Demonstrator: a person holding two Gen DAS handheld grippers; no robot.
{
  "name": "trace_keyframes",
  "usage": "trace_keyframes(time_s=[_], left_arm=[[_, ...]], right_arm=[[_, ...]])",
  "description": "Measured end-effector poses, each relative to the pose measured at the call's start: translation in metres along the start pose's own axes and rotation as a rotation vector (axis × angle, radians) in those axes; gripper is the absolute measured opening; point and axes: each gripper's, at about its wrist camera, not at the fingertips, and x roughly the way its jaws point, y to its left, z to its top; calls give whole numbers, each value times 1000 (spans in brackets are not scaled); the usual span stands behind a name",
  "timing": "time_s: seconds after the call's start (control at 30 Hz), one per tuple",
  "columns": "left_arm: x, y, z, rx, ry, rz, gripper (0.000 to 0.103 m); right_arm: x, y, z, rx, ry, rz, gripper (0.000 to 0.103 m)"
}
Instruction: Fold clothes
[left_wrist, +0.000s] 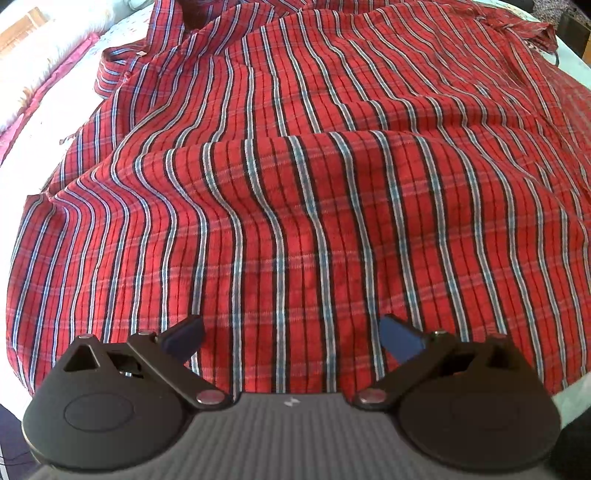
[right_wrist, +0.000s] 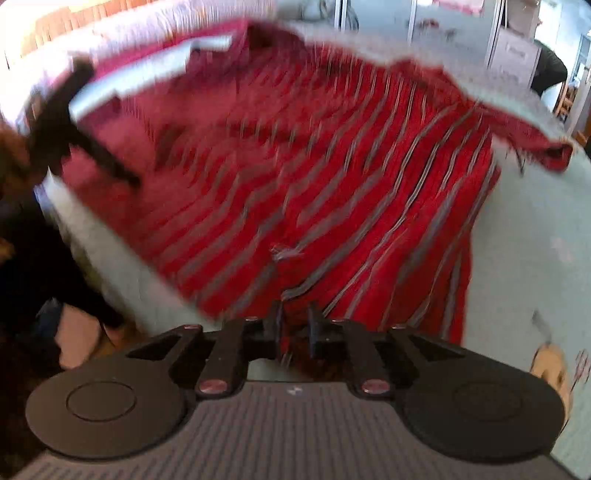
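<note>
A red plaid shirt (left_wrist: 295, 192) with white, blue and black stripes lies rumpled across a pale bed and fills the left wrist view. My left gripper (left_wrist: 293, 338) hovers open over the shirt's near hem, nothing between its blue-padded fingers. In the blurred right wrist view the same shirt (right_wrist: 314, 177) stretches away from me. My right gripper (right_wrist: 295, 328) is shut on the shirt's near edge, the cloth bunched between the narrow fingers. The left gripper (right_wrist: 74, 122) shows as a dark blurred shape at the shirt's far left.
The pale bedsheet (right_wrist: 524, 240) extends right of the shirt. A white pillow with a pink trim (left_wrist: 33, 85) lies at the far left. A person's dark clothing (right_wrist: 33, 266) stands beside the bed on the left. Furniture and a doorway (right_wrist: 517, 48) are beyond the bed.
</note>
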Motion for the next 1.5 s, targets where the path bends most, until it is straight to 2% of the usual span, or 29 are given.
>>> trace_keyframes(time_s=[0.03, 0.13, 0.17, 0.2, 0.27, 0.33, 0.43, 0.5, 0.6, 0.67, 0.77, 0.9, 1.1, 1.2, 1.27, 1.33, 1.5], left_arm=[[-1, 1, -1, 1, 1, -3, 103], [-1, 3, -4, -3, 7, -14, 103], [-1, 3, -3, -7, 10, -16, 103], [0, 3, -3, -9, 14, -17, 103], [0, 2, -2, -6, 16, -15, 103], [1, 1, -2, -2, 14, -14, 103], [2, 2, -2, -7, 16, -19, 103], [2, 5, -1, -23, 22, -27, 103], [3, 6, 0, -42, 33, -33, 103], [3, 6, 0, -43, 37, -30, 103], [3, 3, 1, -35, 37, -19, 103], [1, 0, 1, -27, 40, -4, 103], [-17, 2, 2, 13, 10, -11, 103], [-36, 15, 1, -19, -62, -85, 103], [-47, 30, 0, -70, -99, -139, 103], [-54, 48, -2, -127, -126, -169, 103], [-56, 99, -12, -307, -159, -145, 103]], right_arm=[[-7, -7, -5, 74, -34, 27, 24], [-28, -26, -21, 297, -136, 110, 43], [-36, -35, -26, 374, -179, 122, 57], [-45, -48, -31, 455, -230, 94, 68], [-58, -76, -48, 614, -292, -9, 69], [-57, -94, -59, 694, -292, -47, 69], [-43, -111, -69, 744, -248, -51, 66], [-30, -105, -63, 700, -222, -32, 54], [-10, -93, -55, 628, -181, -43, 43], [-4, -91, -54, 617, -179, -41, 39], [0, -94, -56, 628, -194, -25, 4], [3, -95, -55, 628, -212, -25, 2], [-45, -74, -25, 380, -189, -383, 1], [-40, -92, -31, 396, -117, -485, 1], [-29, -109, -45, 474, -75, -464, 1], [-25, -116, -54, 535, -81, -427, 2], [-27, -123, -62, 636, -125, -371, 10]])
